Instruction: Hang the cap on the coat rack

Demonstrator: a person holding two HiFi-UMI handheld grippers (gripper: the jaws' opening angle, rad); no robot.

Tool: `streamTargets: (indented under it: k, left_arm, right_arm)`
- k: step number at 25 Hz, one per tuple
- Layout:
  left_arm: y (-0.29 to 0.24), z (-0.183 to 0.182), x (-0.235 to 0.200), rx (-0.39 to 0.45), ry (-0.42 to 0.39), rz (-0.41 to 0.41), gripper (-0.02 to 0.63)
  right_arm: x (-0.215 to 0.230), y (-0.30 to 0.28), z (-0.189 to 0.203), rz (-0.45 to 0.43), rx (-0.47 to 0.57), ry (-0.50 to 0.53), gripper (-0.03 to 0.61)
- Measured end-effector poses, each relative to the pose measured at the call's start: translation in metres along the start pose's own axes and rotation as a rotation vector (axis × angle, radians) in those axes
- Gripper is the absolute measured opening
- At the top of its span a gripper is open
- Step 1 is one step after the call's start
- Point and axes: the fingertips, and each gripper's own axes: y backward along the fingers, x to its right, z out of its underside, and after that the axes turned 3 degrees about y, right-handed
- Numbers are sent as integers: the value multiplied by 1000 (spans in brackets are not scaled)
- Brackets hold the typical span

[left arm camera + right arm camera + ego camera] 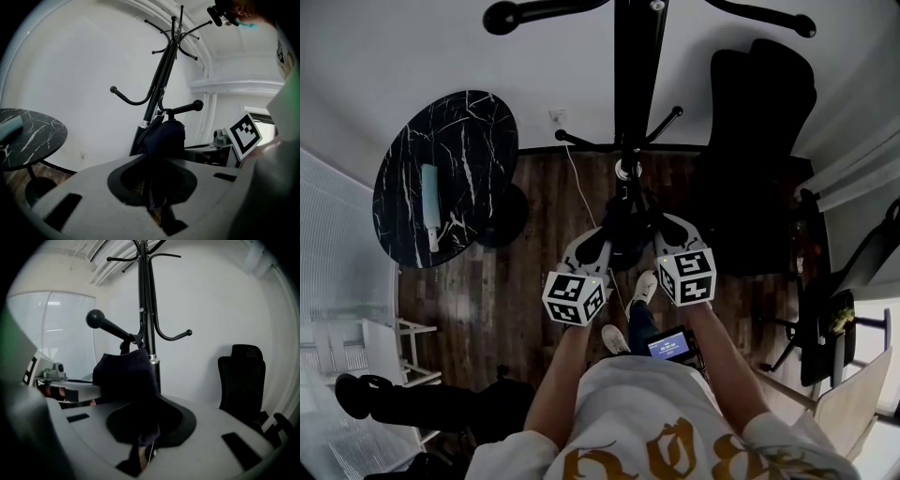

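The only writing in sight is gold blackletter across the person's white shirt (675,450), cut off by the frame's edge and not readable. The small screen (668,345) at the person's waist is lit, its text too small to read. The marker cubes carry black-and-white square patterns, no letters.

The left gripper (157,194) has its jaws pinched nearly together on a fold of the dark cap (164,136). The right gripper (143,437) is likewise clamped on the cap's fabric from the other side. In the head view the cap (628,234) is stretched between the two grippers, right against the pole of the black coat rack (633,75). Its crown sits at the base of a ball-tipped peg (95,318); whether it rests on the peg I cannot tell.

A round black marble table (478,131) stands to the left on the wood floor, with a pale oblong item (429,202) lying toward its left edge. A black office chair (759,141) stands to the right of the rack.
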Motion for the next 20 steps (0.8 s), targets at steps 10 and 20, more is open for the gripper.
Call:
streamTargets:
  k: [10,20]
  left_arm:
    - [-2,-14,-9,36,-37,-60,98]
    - [5,-15,-10,43,-27,-52,104]
  right_arm:
    - [-1,-2,1,3,1,-9,37]
    - [-3,5,1,29,22,4,44]
